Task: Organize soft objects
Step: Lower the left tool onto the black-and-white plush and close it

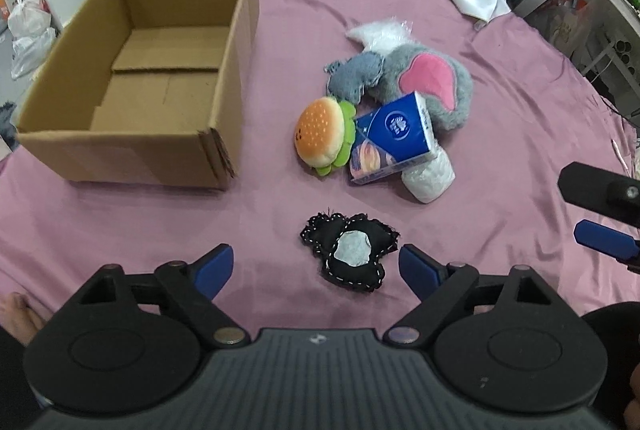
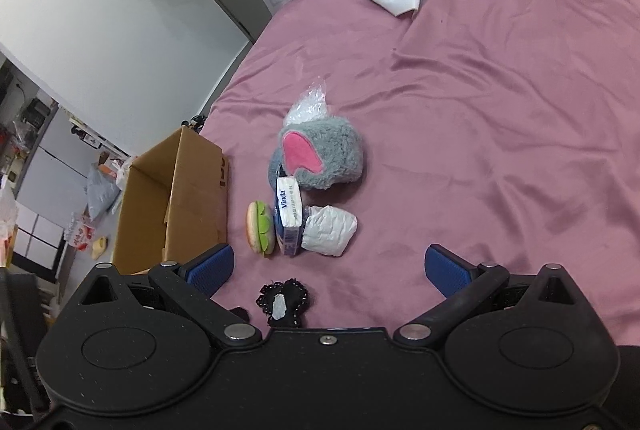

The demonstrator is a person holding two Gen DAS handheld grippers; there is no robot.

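Claws both stand wide open, holding nothing: left claw just before the black pouch, right claw partly hiding it. Cardboard box lies at ten o'clock on the bed.

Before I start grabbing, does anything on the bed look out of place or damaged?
Mostly fine. The black stitched pouch lies apart from the pile, nearest the left claw, with a pale patch at its centre; whether that is a hole I cannot tell. The tissue pack sits tilted, propped on the burger plush. The cardboard box holds nothing.
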